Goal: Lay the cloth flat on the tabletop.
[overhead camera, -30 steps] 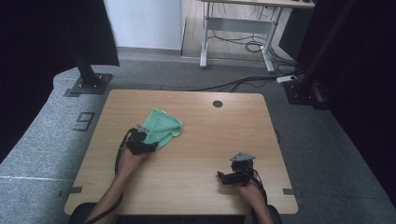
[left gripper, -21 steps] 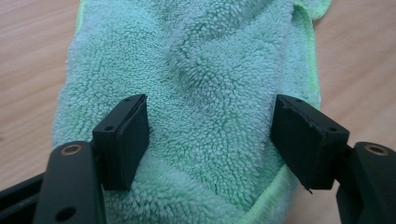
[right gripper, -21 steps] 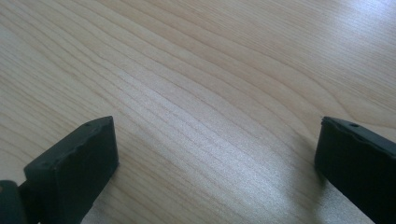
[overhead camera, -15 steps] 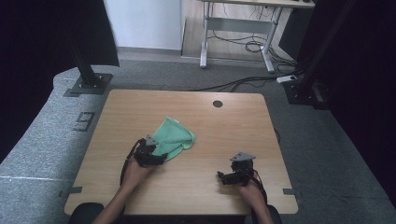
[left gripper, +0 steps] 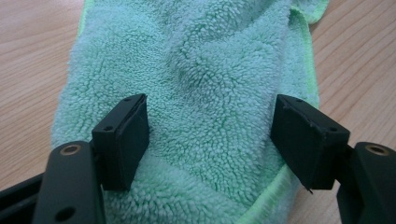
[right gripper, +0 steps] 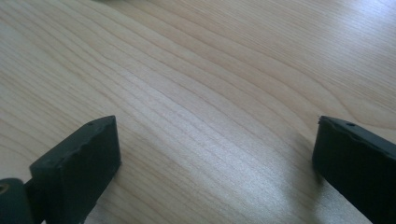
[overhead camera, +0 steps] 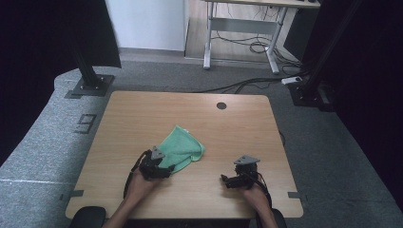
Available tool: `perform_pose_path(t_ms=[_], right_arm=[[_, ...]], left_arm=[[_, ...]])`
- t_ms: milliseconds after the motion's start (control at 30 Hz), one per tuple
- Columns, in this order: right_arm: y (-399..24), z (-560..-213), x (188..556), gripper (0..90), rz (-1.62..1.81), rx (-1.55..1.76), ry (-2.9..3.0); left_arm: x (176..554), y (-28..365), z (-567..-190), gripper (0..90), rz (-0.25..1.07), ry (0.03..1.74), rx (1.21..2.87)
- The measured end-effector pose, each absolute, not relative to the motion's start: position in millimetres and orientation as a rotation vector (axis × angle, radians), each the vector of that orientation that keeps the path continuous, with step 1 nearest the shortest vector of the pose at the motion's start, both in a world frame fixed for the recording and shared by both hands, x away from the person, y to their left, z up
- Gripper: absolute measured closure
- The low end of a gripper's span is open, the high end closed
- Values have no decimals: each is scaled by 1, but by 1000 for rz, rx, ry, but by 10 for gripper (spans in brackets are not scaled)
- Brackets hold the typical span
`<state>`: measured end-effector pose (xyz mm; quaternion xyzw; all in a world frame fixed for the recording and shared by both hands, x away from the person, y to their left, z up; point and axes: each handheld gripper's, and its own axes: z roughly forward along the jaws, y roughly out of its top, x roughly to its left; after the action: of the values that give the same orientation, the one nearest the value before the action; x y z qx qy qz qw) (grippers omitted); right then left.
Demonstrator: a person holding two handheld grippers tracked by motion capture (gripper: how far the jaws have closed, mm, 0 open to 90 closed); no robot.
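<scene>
Left tool [overhead camera: 164, 172]: jaws spread, straddling green cloth [overhead camera: 183, 149], not pinching.
Cloth axis: runs straight ahead of left tool.
Right tool [overhead camera: 228, 180]: open, idle on tabletop [overhead camera: 142, 114].

Open tabletop, one cloth in the way

The table [overhead camera: 142, 114] is bare across its far half and right side; the green cloth [overhead camera: 183, 149] lies near-left of centre, and a small hole [overhead camera: 221, 105] sits far-centre.

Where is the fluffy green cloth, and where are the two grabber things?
green cloth [overhead camera: 183, 148], high view, on the middle of its fluffy top.
left gripper [left gripper: 210, 140], left gripper view, midway between its two black fingers, over the cloth.
right gripper [right gripper: 215, 154], right gripper view, midway between its fingers, over bare wood.
</scene>
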<state>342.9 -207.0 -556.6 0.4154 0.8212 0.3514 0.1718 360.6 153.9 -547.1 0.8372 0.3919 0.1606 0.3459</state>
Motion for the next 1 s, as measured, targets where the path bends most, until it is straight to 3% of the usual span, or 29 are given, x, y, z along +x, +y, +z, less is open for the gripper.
perform_pose_path(t_ms=[167,267,533,567,1000], right_arm=[[-204,-555,344,39,1001,1153,2368],[-199,-551,348,139,1040,1148,2390],[-197,-544,362,253,1092,1177,2366],[-197,-539,364,317,1141,1183,2356],[-164,-528,385,358,1177,1118,2404]], left_arm=[[361,154,-547,276,416,1016,2173],[361,154,-547,277,417,1017,2173],[359,152,-547,278,416,1010,2175],[358,150,-547,278,413,1004,2178],[349,137,-547,278,389,948,2197]])
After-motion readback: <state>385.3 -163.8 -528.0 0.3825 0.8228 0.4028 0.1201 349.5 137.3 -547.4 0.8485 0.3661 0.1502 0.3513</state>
